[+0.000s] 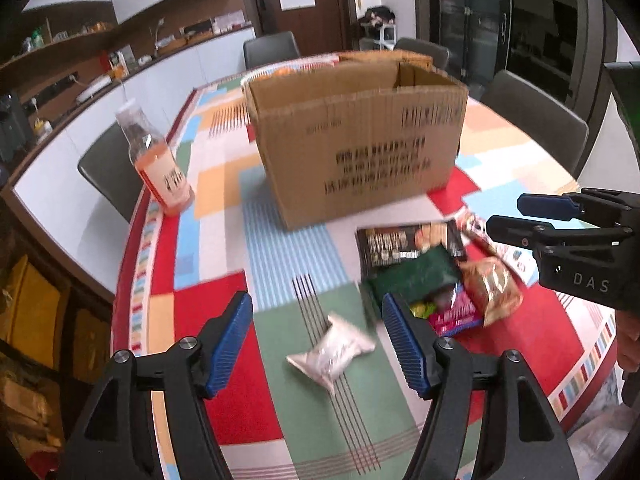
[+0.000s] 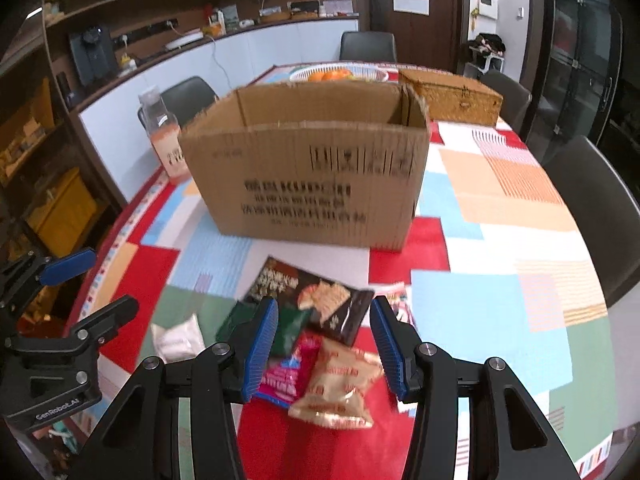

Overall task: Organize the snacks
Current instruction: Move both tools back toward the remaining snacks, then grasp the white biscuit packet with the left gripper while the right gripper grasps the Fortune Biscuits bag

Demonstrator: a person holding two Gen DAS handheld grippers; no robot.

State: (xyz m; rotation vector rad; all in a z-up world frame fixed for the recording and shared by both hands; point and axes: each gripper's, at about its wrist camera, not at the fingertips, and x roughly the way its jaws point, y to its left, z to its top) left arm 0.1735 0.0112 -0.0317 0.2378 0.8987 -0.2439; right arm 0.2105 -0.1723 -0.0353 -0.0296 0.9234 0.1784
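Hovering left gripper (image 1: 316, 344) parted above white packet (image 1: 334, 350), right gripper (image 2: 324, 344) parted over tan packet (image 2: 340, 392)

"das" on right gripper (image 1: 560, 216)

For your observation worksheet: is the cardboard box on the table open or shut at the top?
Open. The cardboard box has no flaps across its top, and its inner back wall shows. Its contents are hidden.

Both the left gripper (image 1: 318, 344) and right gripper (image 2: 324, 350) are matte black plastic with silver screws and ribbed blue pads.
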